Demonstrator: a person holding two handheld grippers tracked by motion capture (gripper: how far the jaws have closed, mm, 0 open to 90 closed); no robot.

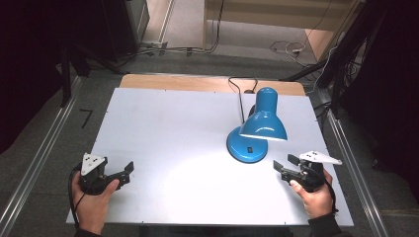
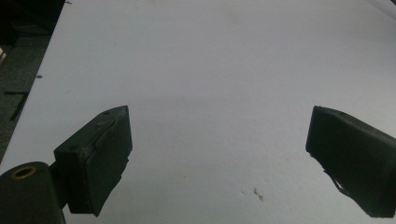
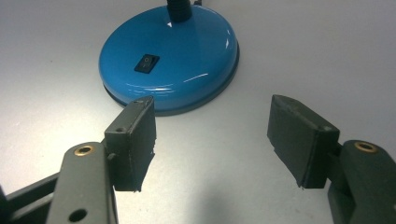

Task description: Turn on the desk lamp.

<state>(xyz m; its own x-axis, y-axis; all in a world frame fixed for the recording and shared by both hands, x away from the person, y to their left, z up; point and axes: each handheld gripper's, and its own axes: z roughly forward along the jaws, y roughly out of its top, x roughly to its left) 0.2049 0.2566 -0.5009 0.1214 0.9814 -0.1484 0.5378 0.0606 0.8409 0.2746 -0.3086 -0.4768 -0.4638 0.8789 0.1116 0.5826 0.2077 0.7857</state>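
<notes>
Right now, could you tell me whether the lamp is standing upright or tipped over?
Upright. The lamp sits with its round base flat on the table, neck rising and shade angled down above it.

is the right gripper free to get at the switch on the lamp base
Probably yes: the right gripper is open and faces the switch on the lamp base, with bare table between them.

A blue desk lamp (image 1: 257, 129) stands on the white table (image 1: 163, 123), cables (image 1: 286, 48) beyond.
</notes>
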